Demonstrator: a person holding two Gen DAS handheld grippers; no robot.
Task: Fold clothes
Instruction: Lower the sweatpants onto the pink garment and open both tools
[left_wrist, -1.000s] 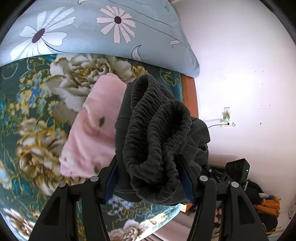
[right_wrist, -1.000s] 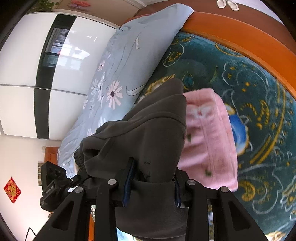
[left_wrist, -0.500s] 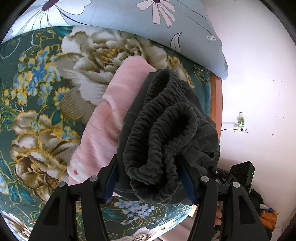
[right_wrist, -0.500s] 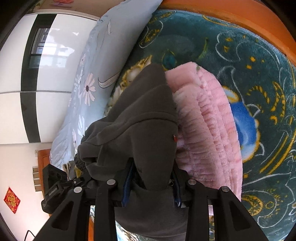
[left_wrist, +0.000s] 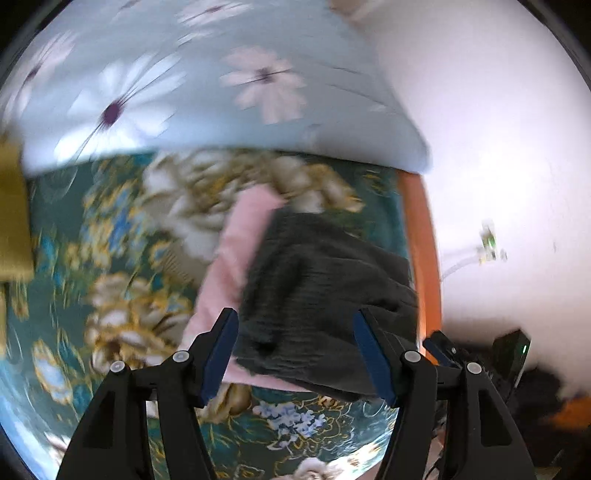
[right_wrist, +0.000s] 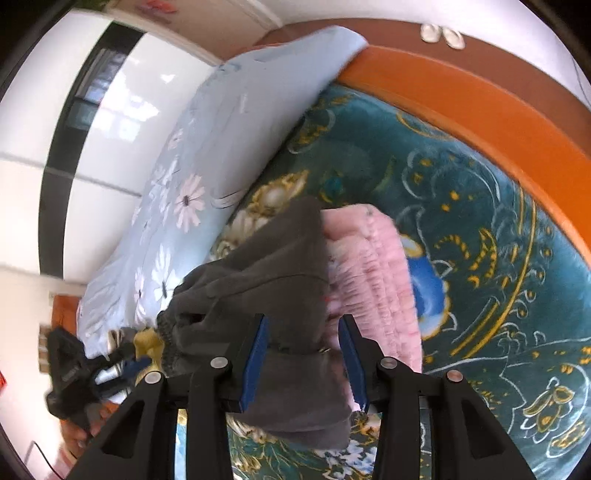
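My left gripper (left_wrist: 295, 347) has its jaws spread wide, and nothing is between them. The dark gray pants (left_wrist: 325, 295) lie just past the blue pads, in the middle of the left picture, folded into a thick bundle. They rest on top of a folded pink garment (left_wrist: 236, 258), which sticks out on the left side of the pants.

The left picture is blurry. Only this view shows a white wall with a small plug (left_wrist: 489, 240) at the right, and a yellow cloth (left_wrist: 13, 221) at the left edge.

My right gripper (right_wrist: 303, 343) also has its jaws spread, one on each side of the pants (right_wrist: 266, 273). I cannot tell if the pads touch the cloth. This view is sharper. Here the pink garment (right_wrist: 376, 280) looks fluffy, with soft ridges, and sits to the right of the pants. The pants look smooth and soft, with a bunched stretchy band at the lower left.

Only the right picture shows shiny white closet doors (right_wrist: 110, 118) with a dark stripe at the upper left.

Both views show the fuzzy green blanket (right_wrist: 480, 221) with gold flowers, the light blue pillow (left_wrist: 221, 92) with daisies, and the orange wooden bed frame (right_wrist: 480, 110).

I see no writing I can read.
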